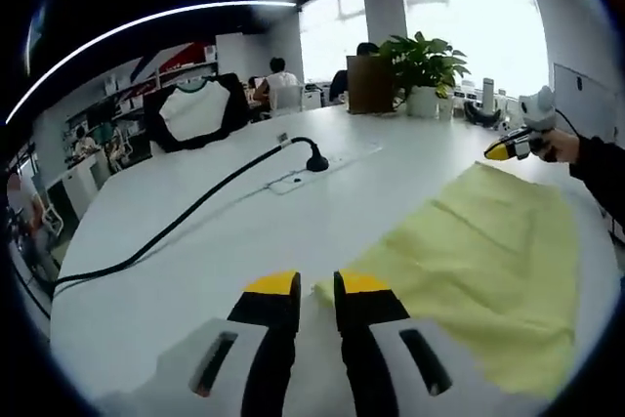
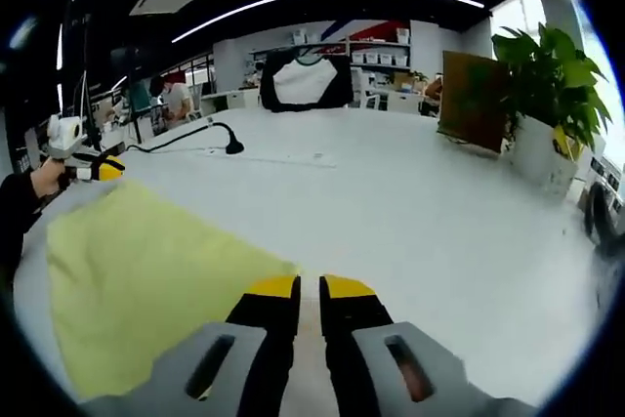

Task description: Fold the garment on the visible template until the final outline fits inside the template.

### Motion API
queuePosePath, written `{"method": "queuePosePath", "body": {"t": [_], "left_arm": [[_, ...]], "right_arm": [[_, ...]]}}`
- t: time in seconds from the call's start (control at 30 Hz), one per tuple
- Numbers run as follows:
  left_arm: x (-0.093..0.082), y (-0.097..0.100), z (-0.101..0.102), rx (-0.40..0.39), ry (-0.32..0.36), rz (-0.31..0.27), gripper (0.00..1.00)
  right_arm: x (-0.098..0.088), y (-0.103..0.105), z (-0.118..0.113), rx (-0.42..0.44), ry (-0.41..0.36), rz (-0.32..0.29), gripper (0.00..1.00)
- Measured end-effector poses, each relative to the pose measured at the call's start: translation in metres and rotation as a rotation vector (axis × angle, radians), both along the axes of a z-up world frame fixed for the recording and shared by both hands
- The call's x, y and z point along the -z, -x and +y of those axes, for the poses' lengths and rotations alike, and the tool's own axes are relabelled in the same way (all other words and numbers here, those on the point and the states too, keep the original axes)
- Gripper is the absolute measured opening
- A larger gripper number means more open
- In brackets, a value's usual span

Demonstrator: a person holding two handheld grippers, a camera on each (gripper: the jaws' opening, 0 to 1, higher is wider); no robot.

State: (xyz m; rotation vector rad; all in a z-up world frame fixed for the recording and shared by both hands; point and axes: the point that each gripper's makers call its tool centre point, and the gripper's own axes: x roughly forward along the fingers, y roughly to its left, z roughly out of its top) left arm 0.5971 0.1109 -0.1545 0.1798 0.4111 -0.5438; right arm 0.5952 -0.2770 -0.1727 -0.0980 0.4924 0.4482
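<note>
no legible text, labels, brands, numbers, signs

Garment (image 1: pixel 488 251) on table (image 1: pixel 244 212), plant (image 1: pixel 422 65) behind.

garment (image 1: pixel 488 261): soft matt yellow cloth | table (image 1: pixel 244 231): smooth white, faint sheen | cable (image 1: pixel 186 217): black rubbery

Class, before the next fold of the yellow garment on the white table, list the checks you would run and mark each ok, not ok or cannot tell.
1. Yellow garment lies flat on the white table: ok.
2. Left gripper at a garment corner: ok.
3. Right gripper at a garment corner: ok.
4. Cloth actually pinched: cannot tell.
5. Black cable clear of the garment: ok.
6. Template outline visible: not ok.
</note>
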Motion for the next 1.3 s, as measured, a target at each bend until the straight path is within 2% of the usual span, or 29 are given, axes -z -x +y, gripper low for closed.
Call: {"method": "queuePosePath", "body": {"t": [0.2,0.3,0.33,0.37,0.4,0.43,0.47,0.57,0.7,0.8,1.0,1.13,1.3], "left_arm": [[-0.015,0.009,0.001,-0.014,0.095,-0.026,0.20],[-0.021,0.021,0.000,-0.012,0.114,-0.042,0.26],[-0.024,0.027,-0.001,-0.009,0.129,-0.048,0.27],[-0.025,0.031,-0.003,-0.008,0.144,-0.039,0.26],[-0.024,0.037,0.000,-0.036,0.161,-0.005,0.23],[-0.026,0.040,0.001,-0.032,0.153,-0.011,0.23],[-0.031,0.044,0.001,-0.029,0.142,-0.042,0.24],[-0.038,0.054,0.002,-0.028,0.127,-0.063,0.26],[-0.053,0.069,-0.006,-0.013,0.181,-0.091,0.29],[-0.056,0.080,-0.012,0.003,0.179,-0.098,0.31],[-0.052,0.111,-0.018,0.026,0.180,-0.081,0.35],[-0.050,0.127,-0.013,0.031,0.186,-0.095,0.35],[-0.043,0.150,-0.011,0.022,0.208,-0.078,0.35]], "right_arm": [[-0.016,0.008,0.005,-0.027,0.044,-0.096,0.16],[-0.027,0.014,0.002,0.006,0.029,-0.134,0.21],[-0.031,0.017,0.001,0.015,0.001,-0.148,0.21],[-0.033,0.019,0.000,0.025,-0.011,-0.160,0.22],[-0.035,0.022,-0.005,0.057,-0.025,-0.167,0.26],[-0.037,0.022,-0.010,0.091,-0.025,-0.187,0.29],[-0.035,0.026,-0.013,0.084,0.000,-0.200,0.31],[-0.032,0.033,-0.022,0.100,0.031,-0.195,0.31],[-0.035,0.045,-0.026,0.104,0.009,-0.211,0.32],[-0.036,0.057,-0.025,0.085,0.038,-0.225,0.32],[-0.037,0.086,-0.021,0.078,-0.023,-0.206,0.34],[-0.030,0.105,-0.015,0.064,-0.040,-0.195,0.35],[-0.025,0.125,-0.010,0.045,-0.032,-0.177,0.37]]}}
